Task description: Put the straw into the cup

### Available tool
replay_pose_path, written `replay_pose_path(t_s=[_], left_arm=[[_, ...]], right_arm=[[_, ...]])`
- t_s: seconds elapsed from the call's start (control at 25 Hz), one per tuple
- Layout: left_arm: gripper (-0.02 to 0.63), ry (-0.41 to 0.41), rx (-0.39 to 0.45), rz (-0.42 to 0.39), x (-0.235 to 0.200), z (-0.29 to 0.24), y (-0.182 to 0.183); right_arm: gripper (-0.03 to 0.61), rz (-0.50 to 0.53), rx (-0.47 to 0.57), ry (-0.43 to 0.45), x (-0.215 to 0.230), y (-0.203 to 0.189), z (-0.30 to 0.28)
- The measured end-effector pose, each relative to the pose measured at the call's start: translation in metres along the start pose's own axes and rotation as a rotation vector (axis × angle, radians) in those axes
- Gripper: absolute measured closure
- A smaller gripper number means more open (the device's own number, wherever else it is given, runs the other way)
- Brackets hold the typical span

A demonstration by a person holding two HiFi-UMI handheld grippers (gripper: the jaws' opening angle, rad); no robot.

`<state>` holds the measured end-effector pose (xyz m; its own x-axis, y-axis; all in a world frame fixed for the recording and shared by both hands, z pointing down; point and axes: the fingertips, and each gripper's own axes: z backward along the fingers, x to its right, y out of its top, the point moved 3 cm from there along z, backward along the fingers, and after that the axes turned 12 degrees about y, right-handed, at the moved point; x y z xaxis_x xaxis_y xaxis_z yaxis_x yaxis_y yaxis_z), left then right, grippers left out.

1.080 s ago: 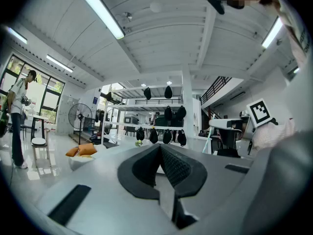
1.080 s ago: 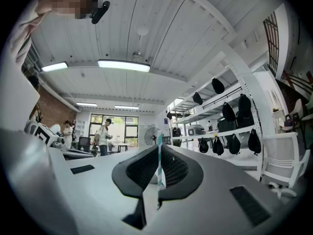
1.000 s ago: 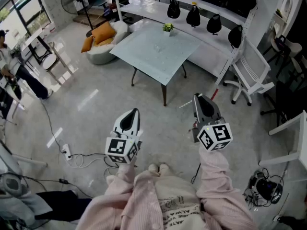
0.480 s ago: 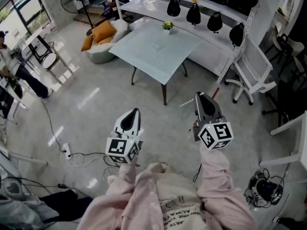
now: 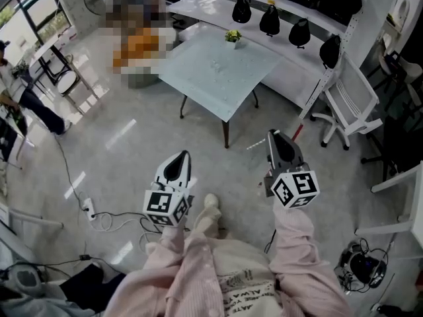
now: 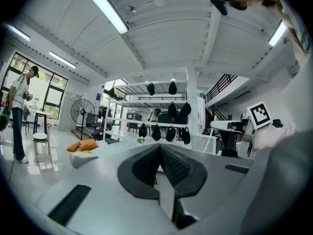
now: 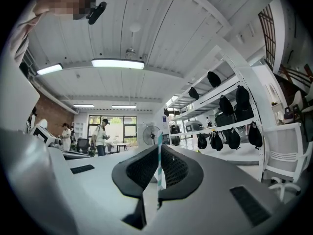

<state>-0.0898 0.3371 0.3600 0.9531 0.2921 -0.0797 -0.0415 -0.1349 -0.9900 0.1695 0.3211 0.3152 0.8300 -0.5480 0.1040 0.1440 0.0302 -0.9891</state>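
Note:
A thin straw (image 7: 159, 163) with teal and white stripes stands upright between the jaws of my right gripper (image 7: 160, 151), which is shut on it. In the head view the right gripper (image 5: 273, 137) is held over the floor, and the straw (image 5: 255, 145) shows as a short pale line sticking out to its left. My left gripper (image 5: 184, 156) hangs beside it at the left, jaws pressed together with nothing between them (image 6: 159, 148). Ahead stands a glass table (image 5: 198, 78) with a small clear thing (image 5: 215, 65) on top, too small to tell whether it is a cup.
A small potted plant (image 5: 231, 37) sits at the table's far corner. White shelves with black bags (image 5: 269, 20) run behind it. A white office chair (image 5: 347, 104) is at the right, cables and a power strip (image 5: 92, 210) lie on the floor at the left. A person (image 5: 20, 98) stands far left.
Both grippers keep their pose and hold. The table has shifted slightly in view, and a pale shoe now shows on the floor between the grippers.

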Motion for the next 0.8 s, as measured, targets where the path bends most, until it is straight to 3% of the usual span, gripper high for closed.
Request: replay_pose_path(t_s=[0.8], left_arm=[[0.614,-0.047,0.022,0.021,-0.087,-0.209,0.037]], right_arm=[[0.566,-0.021,0.017,-0.053,0.100,-0.011,-0.185]])
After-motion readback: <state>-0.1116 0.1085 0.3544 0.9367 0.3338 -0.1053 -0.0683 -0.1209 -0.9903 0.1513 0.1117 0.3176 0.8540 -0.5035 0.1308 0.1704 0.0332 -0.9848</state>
